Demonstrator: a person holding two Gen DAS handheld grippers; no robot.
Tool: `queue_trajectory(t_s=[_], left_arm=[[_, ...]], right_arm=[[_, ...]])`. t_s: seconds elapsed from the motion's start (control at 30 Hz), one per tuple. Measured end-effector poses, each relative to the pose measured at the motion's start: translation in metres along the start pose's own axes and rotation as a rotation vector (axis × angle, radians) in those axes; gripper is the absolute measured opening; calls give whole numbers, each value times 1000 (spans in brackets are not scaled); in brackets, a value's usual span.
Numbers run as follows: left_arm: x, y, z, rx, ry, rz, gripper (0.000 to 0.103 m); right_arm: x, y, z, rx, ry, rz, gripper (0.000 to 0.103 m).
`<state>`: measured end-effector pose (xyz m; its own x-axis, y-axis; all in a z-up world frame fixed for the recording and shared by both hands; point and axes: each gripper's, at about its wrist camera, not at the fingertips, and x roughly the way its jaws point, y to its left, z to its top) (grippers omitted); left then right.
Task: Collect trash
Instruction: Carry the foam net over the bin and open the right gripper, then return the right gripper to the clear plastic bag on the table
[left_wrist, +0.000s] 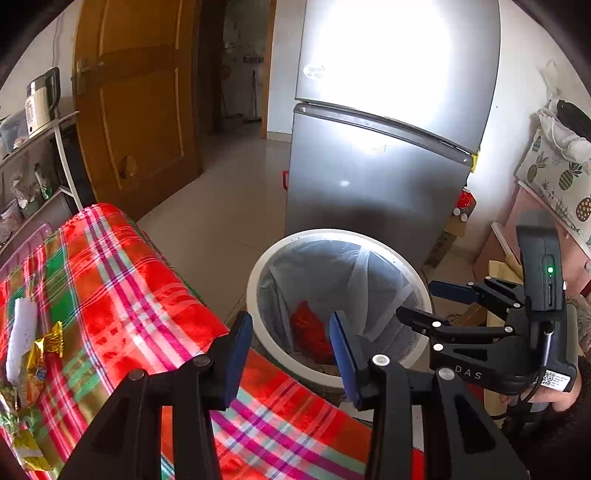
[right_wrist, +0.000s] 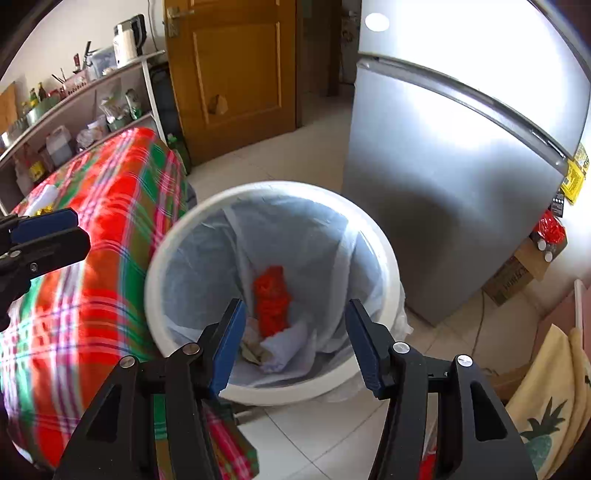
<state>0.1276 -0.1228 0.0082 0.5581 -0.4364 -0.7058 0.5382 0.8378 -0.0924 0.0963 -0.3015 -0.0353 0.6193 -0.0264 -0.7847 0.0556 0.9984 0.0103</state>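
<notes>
Right wrist view: right gripper (right_wrist: 295, 343) hangs over the white bin (right_wrist: 388, 266), jaws parted, nothing between the pads; no earlier frame to compare. Bin is lined with a thin clear bag (right_wrist: 321, 240); at the bottom lie a red crumpled wrapper (right_wrist: 271, 299) and pale tissue (right_wrist: 284, 347), touching each other. Left gripper (left_wrist: 291, 350) sits above the near rim of the bin, at the edge of the plaid tablecloth (left_wrist: 122, 280), jaws likewise released and empty. Still on the cloth, at its far left: a white tissue wad (left_wrist: 22, 336) lying against gold foil wrappers (left_wrist: 40, 354), well apart from both grippers. Obstacles: grey fridge (left_wrist: 376, 155) stands just behind the bin; table edge crowds the bin's left side; cardboard box (right_wrist: 517, 273) with a red bag on it sits beside the fridge on the right; pineapple-print cloth (right_wrist: 546, 406) hangs at the right margin. Shelf rack (right_wrist: 74, 110) with bottles and a kettle (right_wrist: 127, 40) backs the table. Open tiled floor (left_wrist: 229, 206) runs between table and fridge toward the wooden door (left_wrist: 136, 99) and the doorway beyond.
</notes>
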Motion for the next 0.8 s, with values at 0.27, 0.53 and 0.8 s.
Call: queue_trajectory(t_s=[0.27, 0.53, 0.8], left_arm=[[-54, 38, -21, -64, -63, 81, 44], [-103, 80, -49, -117, -106, 192, 44], [-147, 125, -88, -206, -118, 302, 44]], right_arm=[[-32, 43, 8, -41, -83, 70, 57], [-46, 93, 9, -111, -122, 154, 57], [-47, 150, 5, -185, -123, 273, 57]])
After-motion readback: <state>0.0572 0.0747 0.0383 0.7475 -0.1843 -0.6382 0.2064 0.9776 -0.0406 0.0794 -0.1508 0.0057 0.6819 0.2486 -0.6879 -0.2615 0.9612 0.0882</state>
